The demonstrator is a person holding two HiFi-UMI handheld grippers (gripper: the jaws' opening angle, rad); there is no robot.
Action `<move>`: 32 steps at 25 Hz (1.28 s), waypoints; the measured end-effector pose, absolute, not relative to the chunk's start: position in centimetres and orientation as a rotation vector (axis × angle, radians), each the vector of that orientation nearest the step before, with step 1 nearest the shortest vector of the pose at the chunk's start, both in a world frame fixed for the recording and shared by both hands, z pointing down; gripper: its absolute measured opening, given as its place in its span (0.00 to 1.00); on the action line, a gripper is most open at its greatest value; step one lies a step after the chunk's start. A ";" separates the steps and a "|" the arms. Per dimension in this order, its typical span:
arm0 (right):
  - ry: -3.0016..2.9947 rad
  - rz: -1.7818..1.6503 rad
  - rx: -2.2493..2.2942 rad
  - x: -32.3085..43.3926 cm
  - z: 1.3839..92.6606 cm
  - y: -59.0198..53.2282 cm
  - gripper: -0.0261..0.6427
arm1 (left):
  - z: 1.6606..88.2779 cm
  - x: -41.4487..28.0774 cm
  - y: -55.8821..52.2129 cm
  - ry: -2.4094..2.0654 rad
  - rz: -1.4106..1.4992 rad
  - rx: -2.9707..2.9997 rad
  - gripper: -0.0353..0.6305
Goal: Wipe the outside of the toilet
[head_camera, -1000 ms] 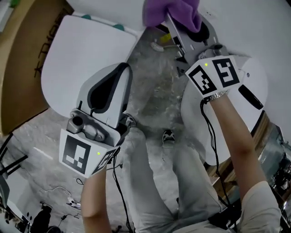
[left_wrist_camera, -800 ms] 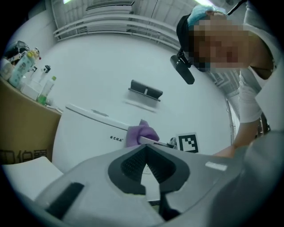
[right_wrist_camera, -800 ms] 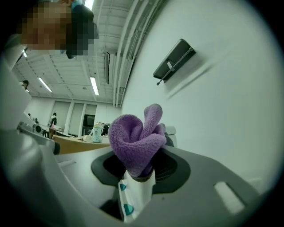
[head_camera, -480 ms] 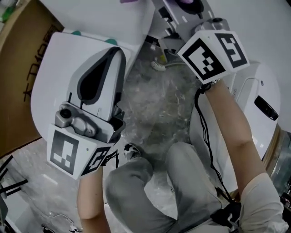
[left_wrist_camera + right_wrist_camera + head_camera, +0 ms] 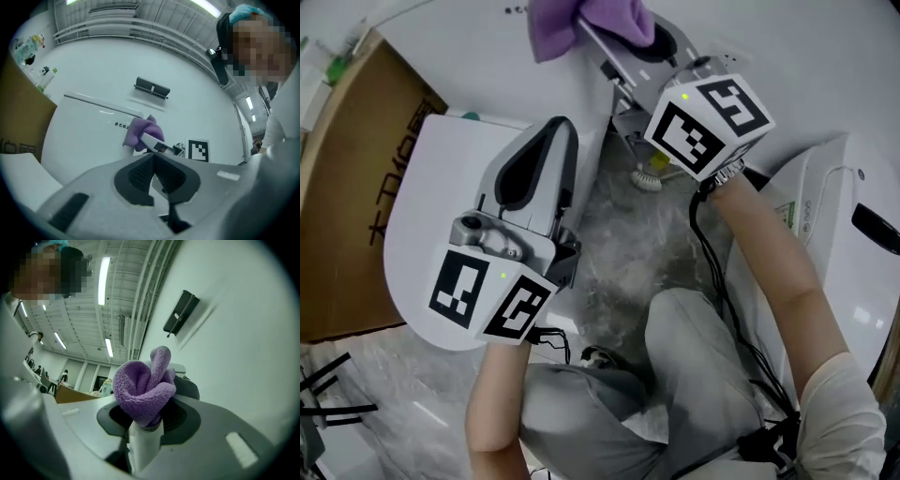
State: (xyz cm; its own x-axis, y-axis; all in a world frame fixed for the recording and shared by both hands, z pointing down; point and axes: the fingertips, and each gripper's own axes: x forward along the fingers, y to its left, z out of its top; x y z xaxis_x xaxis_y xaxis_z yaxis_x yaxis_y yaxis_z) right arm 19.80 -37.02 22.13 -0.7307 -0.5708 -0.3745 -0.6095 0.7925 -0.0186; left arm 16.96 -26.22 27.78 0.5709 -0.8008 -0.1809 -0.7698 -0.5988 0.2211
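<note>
Clamping a bunched purple fleecy cloth (image 5: pixel 143 389) tightly between its jaws, the right hand-held gripper (image 5: pixel 614 39) reached forward and up toward the white glazed ceramic toilet (image 5: pixel 89 140). In the left gripper view the cloth sat against the toilet's smooth outer wall, just below a thin horizontal seam and beside a short line of dark print. Whether it pressed on the glaze or only brushed it could not be told.

The left hand-held gripper (image 5: pixel 154 174) hung lower and nearer the person, its ribbed black pads drawn together with nothing between them. It pointed at the same white wall without touching it.

A brown cardboard box (image 5: pixel 356 178) stood off to the left, and grey mottled floor (image 5: pixel 647 244) showed between the white fixtures.

The wiping appeared to be under way rather than finished. The cloth was up near the top of the outer wall, and no streak or wet mark showed how much had been covered. The lower body and sides probably remained.
</note>
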 end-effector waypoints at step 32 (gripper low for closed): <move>2.789 -0.219 -1.037 19.7 46.9 -37.1 0.27 | 30.3 18.3 -27.7 -1.401 -0.506 2.521 0.06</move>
State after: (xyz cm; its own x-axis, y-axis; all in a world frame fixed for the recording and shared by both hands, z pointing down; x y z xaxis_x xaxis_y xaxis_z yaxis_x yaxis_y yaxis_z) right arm 19.71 -37.08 46.93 -0.7475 -0.6573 -0.0960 -0.6343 0.7491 -0.1911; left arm 18.26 -27.72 30.30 0.4882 -0.8510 -0.1933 -0.7780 -0.5248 0.3454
